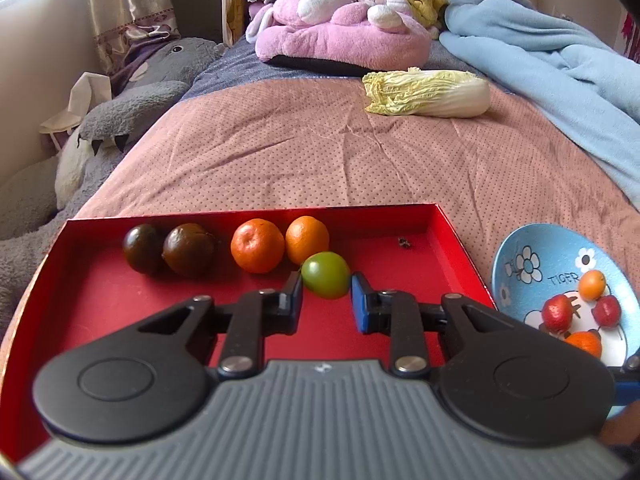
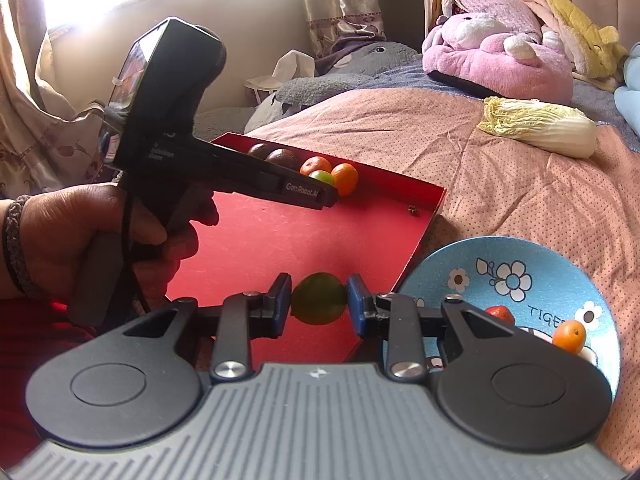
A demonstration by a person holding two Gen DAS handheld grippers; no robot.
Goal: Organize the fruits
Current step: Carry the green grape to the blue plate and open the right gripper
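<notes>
A red tray (image 1: pixel 104 292) on the bed holds two dark brown fruits (image 1: pixel 188 250), two oranges (image 1: pixel 258 245) and a green fruit (image 1: pixel 326 275) in a row. My left gripper (image 1: pixel 326 300) is open, its fingers on either side of that green fruit, just behind it. My right gripper (image 2: pixel 319 304) is shut on a second green fruit (image 2: pixel 319 298) and holds it above the tray's near right part (image 2: pixel 256 248). The left gripper (image 2: pixel 326 196) also shows in the right wrist view. A blue flowered plate (image 1: pixel 532 248) right of the tray holds red and orange small fruits (image 1: pixel 558 312).
A napa cabbage (image 1: pixel 430 94) lies farther back on the pink bedspread (image 1: pixel 320 152). Pink and yellow plush toys (image 1: pixel 340 28) and a blue blanket (image 1: pixel 540 52) lie at the headboard. A grey plush (image 1: pixel 132 100) lies along the left edge.
</notes>
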